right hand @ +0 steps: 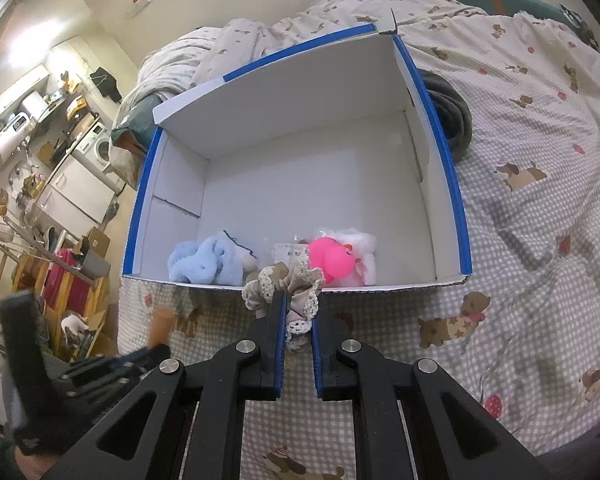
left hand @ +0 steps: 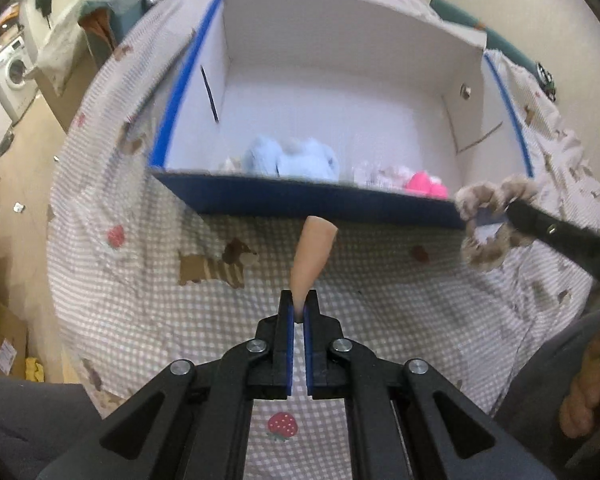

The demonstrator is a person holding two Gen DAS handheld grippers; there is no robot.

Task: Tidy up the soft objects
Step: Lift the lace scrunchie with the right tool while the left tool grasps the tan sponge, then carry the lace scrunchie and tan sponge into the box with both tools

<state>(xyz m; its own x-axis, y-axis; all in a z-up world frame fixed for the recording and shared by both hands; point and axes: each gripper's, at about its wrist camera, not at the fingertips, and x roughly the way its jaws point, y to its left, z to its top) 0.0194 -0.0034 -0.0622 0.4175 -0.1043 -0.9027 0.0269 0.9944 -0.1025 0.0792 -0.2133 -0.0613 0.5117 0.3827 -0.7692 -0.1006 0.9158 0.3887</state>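
The left tool (left hand: 299, 305) is pressed tight on a soft peach piece (left hand: 313, 255), which sticks up in the middle of the frame, in front of the box (left hand: 300, 200). The right tool (right hand: 299, 312) pinches a frilly beige scrunchie (right hand: 296, 284) right at the near edge of the box. Inside the box, by its near wall, lie a fluffy blue toy (right hand: 204, 262) on the left and a pink toy (right hand: 330, 258) on the right. The box sits on a bed with a checked cover (right hand: 520, 240).
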